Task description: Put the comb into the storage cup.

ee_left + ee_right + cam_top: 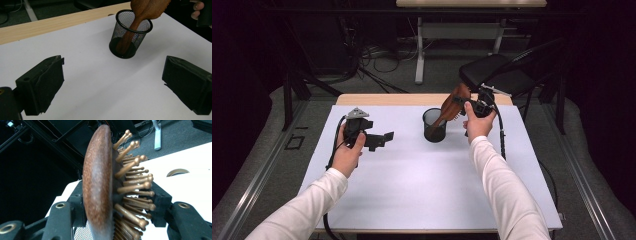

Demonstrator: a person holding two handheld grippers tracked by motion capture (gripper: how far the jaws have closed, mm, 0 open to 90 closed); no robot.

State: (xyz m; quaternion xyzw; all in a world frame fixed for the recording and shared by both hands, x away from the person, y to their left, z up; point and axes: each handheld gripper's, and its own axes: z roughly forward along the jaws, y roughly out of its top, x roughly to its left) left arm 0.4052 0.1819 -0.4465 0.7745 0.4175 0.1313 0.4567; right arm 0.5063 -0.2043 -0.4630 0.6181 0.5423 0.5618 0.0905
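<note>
Hairbrush [453, 106], one, wooden with pegs: handle down in one black mesh cup [434, 125] on a white tabletop [412, 175]; dark room, grey carpet, folding chair [497, 75] behind. Right gripper [472, 106] jaws flank the brush head, barely apart. Left gripper [384, 139] jaws wide, empty, well left of the cup.

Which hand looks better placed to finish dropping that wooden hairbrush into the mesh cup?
The right. Its gripper holds the hairbrush by the head, with the handle already down in the mesh cup. The left gripper is open, off to the side.
</note>
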